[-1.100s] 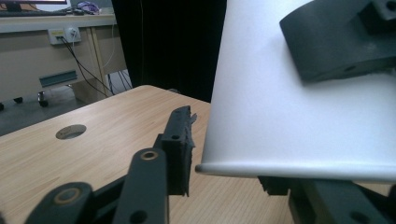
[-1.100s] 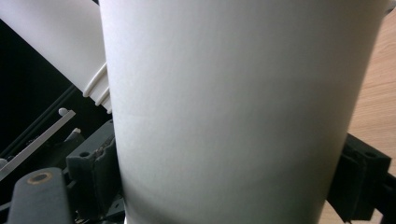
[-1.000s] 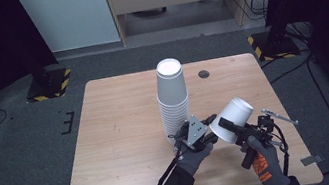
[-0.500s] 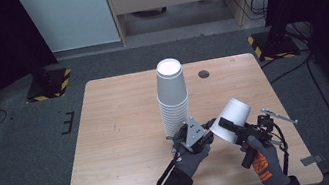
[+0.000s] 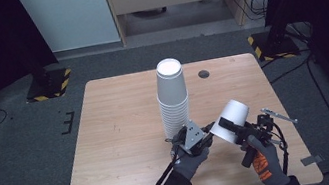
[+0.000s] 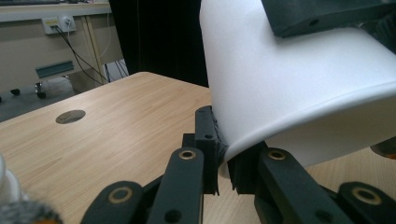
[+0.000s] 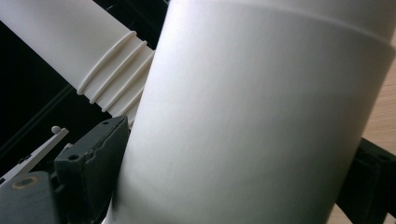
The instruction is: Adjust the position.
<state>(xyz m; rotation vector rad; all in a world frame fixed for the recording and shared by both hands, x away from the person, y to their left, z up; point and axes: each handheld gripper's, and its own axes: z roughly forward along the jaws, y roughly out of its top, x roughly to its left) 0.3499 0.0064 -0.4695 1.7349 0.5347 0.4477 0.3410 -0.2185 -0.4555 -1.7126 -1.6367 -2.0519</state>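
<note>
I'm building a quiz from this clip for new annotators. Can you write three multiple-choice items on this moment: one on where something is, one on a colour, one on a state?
1. Where does the tall stack of cups stand?
A. on the table, behind the two grippers
B. on the floor
C. at the table's left edge

2. What colour is the tilted cup?
A. red
B. white
C. blue

3. How is the tilted cup held?
A. lying loose on the table
B. nested on the stack
C. right gripper clamps its wall while left gripper pinches its rim

Answers: 1 A, the high view shows the stack mid-table beyond both hands. 2 B, it looks white in all views. 3 C, the right gripper view shows jaws on either side of its wall, and the left gripper view shows jaws on its rim.
</note>
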